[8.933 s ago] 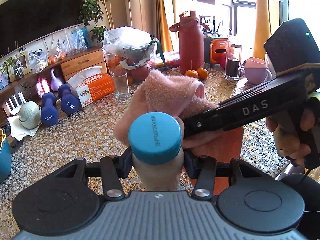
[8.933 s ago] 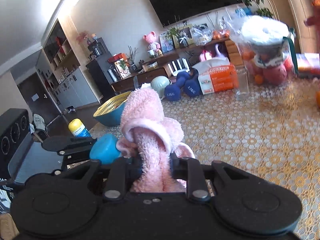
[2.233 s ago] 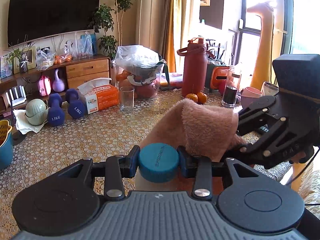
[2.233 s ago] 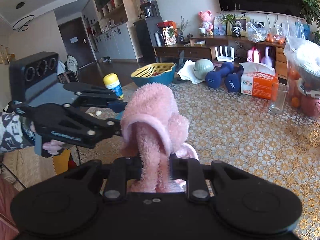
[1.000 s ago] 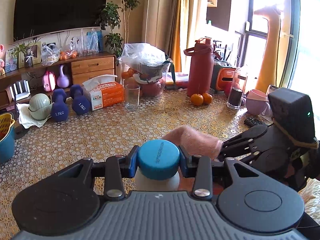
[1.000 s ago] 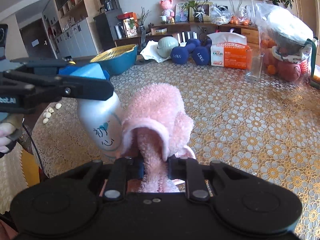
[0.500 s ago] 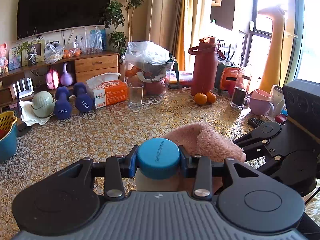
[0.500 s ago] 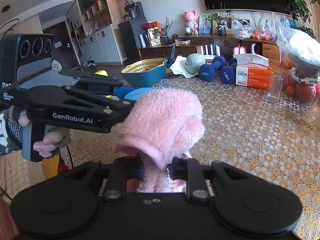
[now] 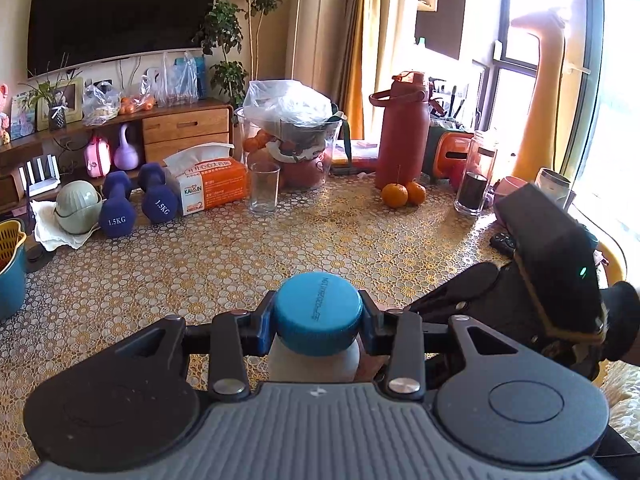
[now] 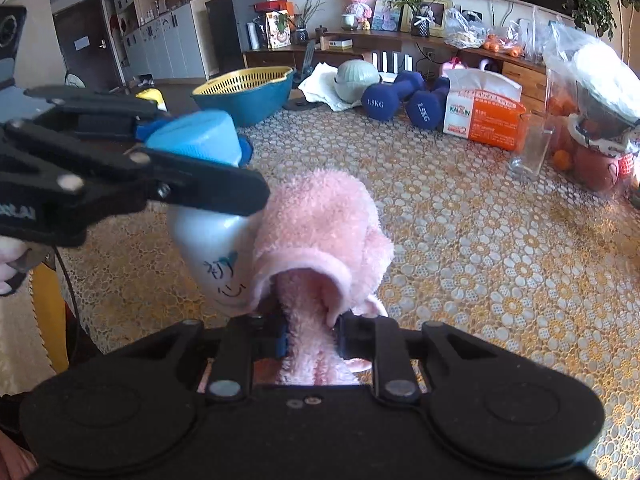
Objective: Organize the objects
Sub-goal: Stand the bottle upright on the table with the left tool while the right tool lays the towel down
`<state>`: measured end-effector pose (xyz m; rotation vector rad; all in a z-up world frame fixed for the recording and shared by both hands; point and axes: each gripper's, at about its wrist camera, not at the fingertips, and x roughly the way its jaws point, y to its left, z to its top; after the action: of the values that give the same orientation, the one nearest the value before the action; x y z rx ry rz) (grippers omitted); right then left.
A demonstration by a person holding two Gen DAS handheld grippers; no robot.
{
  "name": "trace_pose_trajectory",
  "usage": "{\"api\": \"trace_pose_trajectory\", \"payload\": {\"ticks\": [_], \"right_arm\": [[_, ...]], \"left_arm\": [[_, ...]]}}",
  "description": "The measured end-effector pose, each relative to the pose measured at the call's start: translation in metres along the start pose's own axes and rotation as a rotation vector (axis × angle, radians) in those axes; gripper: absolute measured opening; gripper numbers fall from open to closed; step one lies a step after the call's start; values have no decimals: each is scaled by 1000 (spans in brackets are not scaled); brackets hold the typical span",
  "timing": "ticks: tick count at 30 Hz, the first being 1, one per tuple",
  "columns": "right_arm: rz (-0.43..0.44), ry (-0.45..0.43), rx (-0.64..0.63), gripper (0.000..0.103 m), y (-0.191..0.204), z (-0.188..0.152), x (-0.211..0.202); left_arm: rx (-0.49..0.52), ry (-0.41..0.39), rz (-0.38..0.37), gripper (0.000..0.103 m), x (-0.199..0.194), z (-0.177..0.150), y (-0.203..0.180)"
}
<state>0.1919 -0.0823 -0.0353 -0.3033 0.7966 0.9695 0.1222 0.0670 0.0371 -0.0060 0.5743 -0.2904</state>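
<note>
My left gripper [image 9: 318, 322] is shut on the blue cap [image 9: 318, 312] of a white bottle [image 10: 216, 260], held above the table near its front edge. My right gripper [image 10: 310, 338] is shut on a fluffy pink cloth [image 10: 320, 232], pressed against the bottle's right side below the cap. In the left wrist view the cloth is hidden behind the cap, and the right gripper's black body [image 9: 548, 276] sits low at the right. In the right wrist view the left gripper's fingers [image 10: 168, 184] cross the bottle's neck.
The table has a gold patterned cover [image 9: 320, 248]. At the back stand two blue dumbbells [image 9: 136, 200], a tissue box [image 9: 212, 188], a glass [image 9: 263, 193], a bagged fruit bowl [image 9: 292, 148], a red flask [image 9: 402, 140], oranges [image 9: 402, 194]. A blue basket [image 10: 248, 92] is at the left.
The pink cloth has dropped from beside the cap to lower on the bottle's side, out of the left wrist view. The right gripper has moved down and right. Both grips are unchanged.
</note>
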Motion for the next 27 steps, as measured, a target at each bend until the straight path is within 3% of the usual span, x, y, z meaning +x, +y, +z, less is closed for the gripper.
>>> {"api": "trace_pose_trajectory", "payload": {"ticks": [3, 8, 15, 19, 24, 27], "right_arm": [[-27, 39, -9, 20, 1, -11, 17], [-48, 8, 45, 20, -15, -9, 5], [-190, -11, 115, 20, -55, -14, -17], [-222, 8, 164, 23, -72, -23, -20], [-214, 5, 180, 30, -69, -30, -23], [-216, -29, 195, 40, -67, -31, -41]], "left_arm": [[-8, 5, 3, 39, 0, 1, 1], [-29, 2, 14, 40, 0, 1, 5], [-36, 1, 25, 41, -2, 1, 5], [-38, -1, 38, 56, -2, 3, 3], [-27, 1, 52, 60, -4, 4, -1], [-32, -14, 67, 67, -12, 4, -2]]}}
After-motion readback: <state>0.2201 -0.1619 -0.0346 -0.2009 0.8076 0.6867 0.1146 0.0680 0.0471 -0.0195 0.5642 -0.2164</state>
